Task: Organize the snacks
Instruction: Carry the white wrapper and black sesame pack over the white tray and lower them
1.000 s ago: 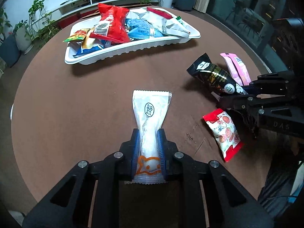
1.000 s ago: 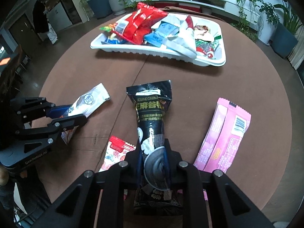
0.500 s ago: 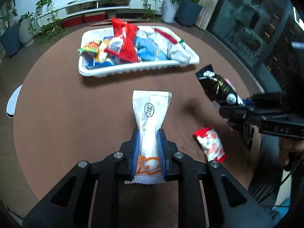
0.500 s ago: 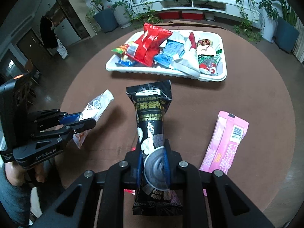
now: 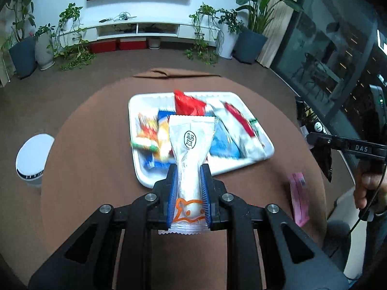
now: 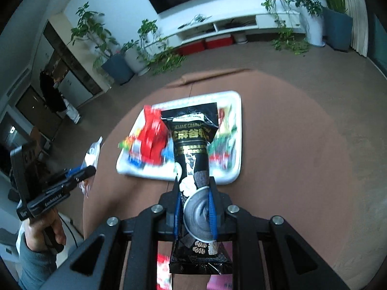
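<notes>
White wrapper: the left gripper (image 5: 188, 188) was clamped on a white snack pack (image 5: 191, 145) near its lower end, most of the pack sticking out past the pads toward the tray.
Black wrapper: the right gripper (image 6: 194, 207) was pinched shut on a black sesame snack bag (image 6: 193, 145), gripped low, top end flaring out in front.
Tray: the white tray (image 5: 142, 178) sat on the brown table (image 5: 96, 145), already piled with packets, and both held packs hung above the table in front of it.
Leftovers: a pink packet (image 5: 298, 193) lay on the table, to the tray's right.
Handling guess: both looked light, crinkly and kinda slippery, contents probably crushable.
Where to grab: the flat sealed end seemed safest, gentle squeeze only.
</notes>
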Demonstrator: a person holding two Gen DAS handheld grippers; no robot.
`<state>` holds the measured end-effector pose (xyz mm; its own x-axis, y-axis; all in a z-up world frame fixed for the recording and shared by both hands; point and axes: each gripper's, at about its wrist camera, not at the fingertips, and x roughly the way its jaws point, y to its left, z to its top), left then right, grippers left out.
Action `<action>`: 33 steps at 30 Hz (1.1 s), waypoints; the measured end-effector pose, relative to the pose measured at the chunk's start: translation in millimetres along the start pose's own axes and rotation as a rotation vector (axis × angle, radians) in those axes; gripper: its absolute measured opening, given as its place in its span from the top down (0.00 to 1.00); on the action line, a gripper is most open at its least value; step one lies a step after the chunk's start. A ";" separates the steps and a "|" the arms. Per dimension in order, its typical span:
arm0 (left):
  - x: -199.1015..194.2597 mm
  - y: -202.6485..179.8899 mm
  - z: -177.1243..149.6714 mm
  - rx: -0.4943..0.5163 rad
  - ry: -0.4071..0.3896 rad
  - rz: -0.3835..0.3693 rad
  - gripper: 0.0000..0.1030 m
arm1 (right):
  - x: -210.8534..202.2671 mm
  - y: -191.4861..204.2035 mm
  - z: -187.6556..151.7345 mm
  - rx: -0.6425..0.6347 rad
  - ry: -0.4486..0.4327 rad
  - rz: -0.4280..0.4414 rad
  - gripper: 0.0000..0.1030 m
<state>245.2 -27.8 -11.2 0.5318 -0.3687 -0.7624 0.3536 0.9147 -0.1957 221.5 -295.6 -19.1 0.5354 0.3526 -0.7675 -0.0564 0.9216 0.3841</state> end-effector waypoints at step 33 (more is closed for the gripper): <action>133.9 20.3 51.5 -0.010 0.078 0.089 0.79 | 160.6 33.1 61.2 0.040 0.156 -0.035 0.65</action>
<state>363.3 -67.1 -85.5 0.4988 -0.2724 -0.8228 0.3000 0.9449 -0.1310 357.1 -218.4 -98.2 0.3992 0.3445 -0.8497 -0.0049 0.9275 0.3737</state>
